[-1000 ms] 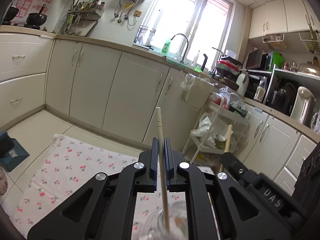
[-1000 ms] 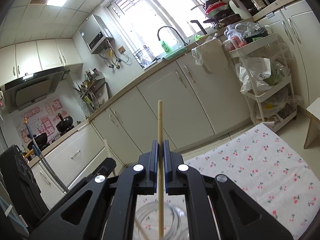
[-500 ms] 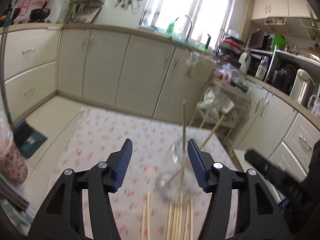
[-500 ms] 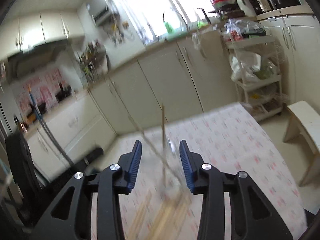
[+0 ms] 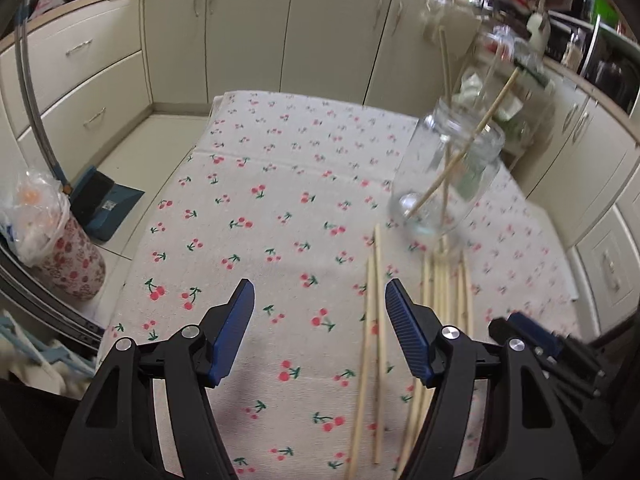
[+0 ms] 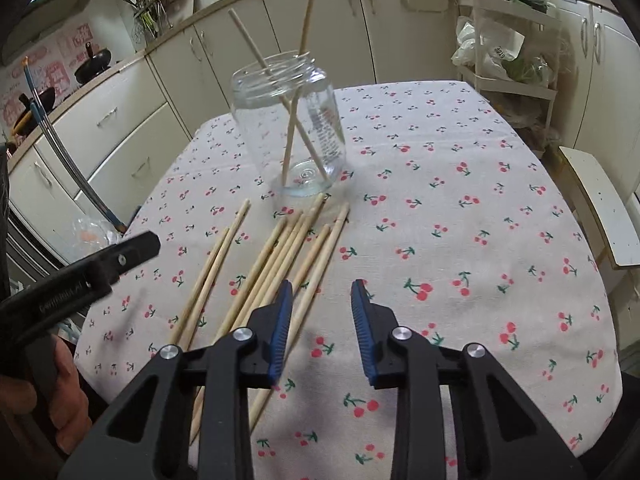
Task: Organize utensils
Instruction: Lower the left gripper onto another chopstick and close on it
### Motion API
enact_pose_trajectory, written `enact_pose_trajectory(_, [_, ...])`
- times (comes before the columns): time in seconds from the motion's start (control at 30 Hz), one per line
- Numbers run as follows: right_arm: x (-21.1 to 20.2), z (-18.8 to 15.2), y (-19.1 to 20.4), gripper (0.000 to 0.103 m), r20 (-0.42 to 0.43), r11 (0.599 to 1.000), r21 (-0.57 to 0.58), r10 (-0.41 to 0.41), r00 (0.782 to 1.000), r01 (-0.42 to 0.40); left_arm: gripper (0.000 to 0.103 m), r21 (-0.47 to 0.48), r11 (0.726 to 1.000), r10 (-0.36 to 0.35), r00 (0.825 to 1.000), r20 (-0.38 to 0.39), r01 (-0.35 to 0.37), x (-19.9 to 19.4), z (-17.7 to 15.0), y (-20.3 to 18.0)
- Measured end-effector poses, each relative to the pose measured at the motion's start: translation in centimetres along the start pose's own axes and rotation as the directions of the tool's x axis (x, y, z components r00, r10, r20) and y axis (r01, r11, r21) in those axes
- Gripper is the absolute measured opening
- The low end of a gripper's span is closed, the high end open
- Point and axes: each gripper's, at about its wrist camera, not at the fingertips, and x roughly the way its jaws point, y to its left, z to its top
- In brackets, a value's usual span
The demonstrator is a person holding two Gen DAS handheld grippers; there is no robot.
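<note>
In the left wrist view, a plastic-lined bin with a red floral pattern (image 5: 66, 256) and a blue dustpan (image 5: 106, 206) sit on the floor at the far left, neither visible from the other camera. The left gripper (image 5: 320, 332) hangs over the cherry-print tablecloth (image 5: 260, 184) with its blue-padded jaws wide and opening, nothing gripped; a pair of pale wooden chopsticks (image 5: 374, 340) lies on the cloth just inside its right finger. Further right stands the clear glass jar (image 5: 448, 176), blurred here, two chopsticks leaning in it.

The right wrist view shows the hand (image 6: 60, 396) holding the left tool at the far left, then the loose chopsticks fanned on the cloth just before the jar, which is sharp and upright. The right gripper (image 6: 320, 328) has its jaws narrower and closing, empty, beside the bundle. A white stool (image 6: 604, 212) stands at the right edge.
</note>
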Motion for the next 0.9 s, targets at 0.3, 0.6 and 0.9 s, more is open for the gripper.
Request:
enact_pose_trajectory(0.3, [2.3,0.1,1.3,0.031,-0.061,0.993,-0.097,-0.075,0.995,0.069,0.065,0.052,0.998,0.035,0.998,-0.058,-0.032,1.8,0.3,-1.0])
enact_pose_trajectory(0.6, [2.1,0.7,-1.2,0.031,-0.085,0.984,-0.12,-0.138,0.987,0.128,0.065,0.117,0.992,0.064,0.994,-0.087,-0.053,3.2,0.1,-2.0])
enact_pose_trajectory(0.9, [2.9,1.7,-1.0,0.031,-0.108,0.982,-0.174,-0.086,0.99,0.067,0.065,0.165,0.982,0.108,0.99,-0.087,-0.093,4.9,0.4,-3.0])
